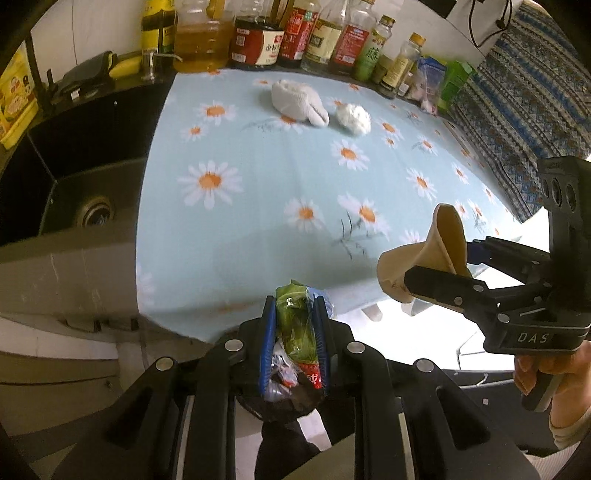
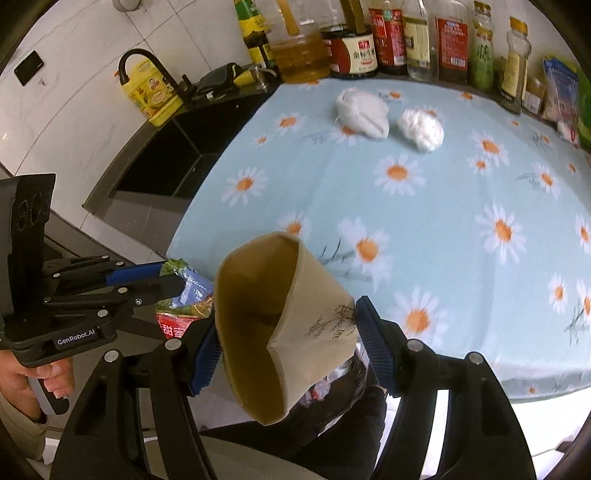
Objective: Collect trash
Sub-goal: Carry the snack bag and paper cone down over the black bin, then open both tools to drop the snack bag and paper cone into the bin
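left tool clamped on green wrapper; right tool grips crushed paper cup, base hidden.

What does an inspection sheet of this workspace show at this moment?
Surface: daisy-print tablecloth covers the counter.
Job's things: snack wrapper and squashed paper cup are held; white cloth wad and crumpled tissue lie side by side on the cloth.
Clutter: condiment bottles line the back edge.
Grippers: left gripper shut on the wrapper; right gripper clamps the cup.
Cables: black cable hangs at the wall.
Surroundings: dark sink, black faucet.
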Tool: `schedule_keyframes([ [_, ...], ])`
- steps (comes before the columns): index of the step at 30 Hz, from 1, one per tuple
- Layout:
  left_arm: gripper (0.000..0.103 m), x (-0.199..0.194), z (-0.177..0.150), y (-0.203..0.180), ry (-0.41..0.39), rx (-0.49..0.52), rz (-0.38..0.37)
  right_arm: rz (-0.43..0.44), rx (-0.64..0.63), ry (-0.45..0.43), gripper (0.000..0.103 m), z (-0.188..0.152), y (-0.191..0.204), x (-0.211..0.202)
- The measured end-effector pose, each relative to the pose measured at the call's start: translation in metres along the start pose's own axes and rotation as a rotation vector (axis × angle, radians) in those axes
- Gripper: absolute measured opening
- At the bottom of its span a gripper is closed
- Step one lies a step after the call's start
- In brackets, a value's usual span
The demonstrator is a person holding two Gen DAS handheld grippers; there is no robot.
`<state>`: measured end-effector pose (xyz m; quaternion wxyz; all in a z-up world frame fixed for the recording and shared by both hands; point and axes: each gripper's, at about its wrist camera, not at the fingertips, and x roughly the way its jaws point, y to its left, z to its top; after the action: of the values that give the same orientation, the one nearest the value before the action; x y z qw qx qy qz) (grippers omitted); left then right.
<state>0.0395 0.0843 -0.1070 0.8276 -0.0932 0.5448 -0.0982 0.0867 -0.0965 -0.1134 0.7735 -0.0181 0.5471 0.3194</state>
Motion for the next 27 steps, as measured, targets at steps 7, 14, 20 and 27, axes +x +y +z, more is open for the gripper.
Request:
schedule_keyframes([
  [7,0.019,0.011,-0.026,0.000,0.047,0.002,-0.027,0.007,0.043,0.050,0.068,-0.034,0.003,0.014],
  [14,0.019,0.033,-0.043,0.006,0.107,-0.021,-0.036,0.014,0.069,0.117,0.068,-0.060,0.004,0.036],
  [20,0.019,0.050,-0.054,0.010,0.152,-0.034,-0.041,0.024,0.089,0.182,0.068,-0.080,0.003,0.055],
  [27,0.020,0.064,-0.061,0.018,0.193,-0.063,-0.053,0.045,0.118,0.236,0.068,-0.098,-0.002,0.071],
])
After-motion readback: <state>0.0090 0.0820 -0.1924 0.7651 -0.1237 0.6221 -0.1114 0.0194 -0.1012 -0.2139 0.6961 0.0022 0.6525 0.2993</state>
